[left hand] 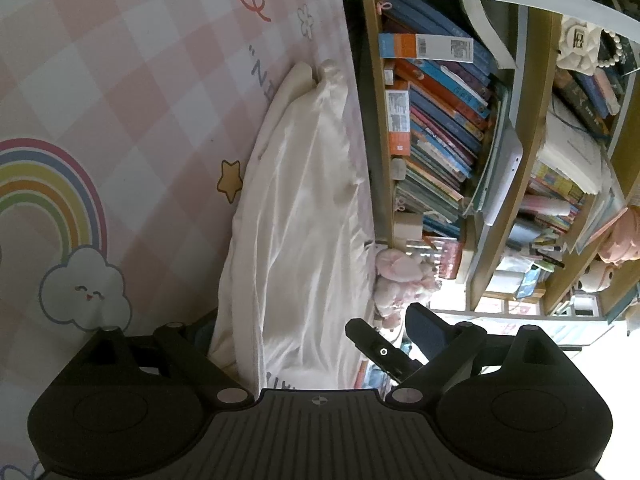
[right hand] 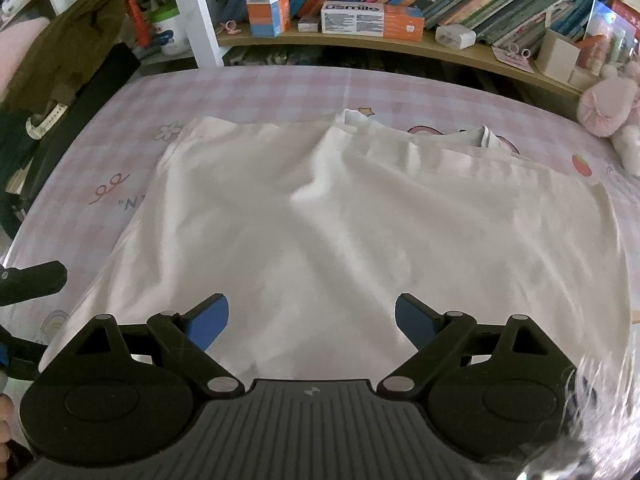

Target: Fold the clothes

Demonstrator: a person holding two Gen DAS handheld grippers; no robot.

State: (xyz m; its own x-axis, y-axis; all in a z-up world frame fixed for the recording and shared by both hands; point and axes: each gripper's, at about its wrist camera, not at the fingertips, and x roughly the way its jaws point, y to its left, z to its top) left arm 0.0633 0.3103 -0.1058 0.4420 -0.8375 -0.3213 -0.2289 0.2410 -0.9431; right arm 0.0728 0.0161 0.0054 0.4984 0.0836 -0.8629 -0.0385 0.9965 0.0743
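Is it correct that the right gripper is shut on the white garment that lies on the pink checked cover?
Not quite. In the right wrist view the right gripper is open above the white garment, not shut on it. The garment does lie on the pink checked cover.

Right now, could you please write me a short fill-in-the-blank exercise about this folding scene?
1. The white cloth garment lies on a pink checked ____.
2. The right tool hovers over the garment with its jaws ____.
3. The orange and blue boxes on the wooden shelf read ____.
4. The fluffy pink ____ sits at the sheet's far right corner.

Missing: sheet; open; usmile; plush toy
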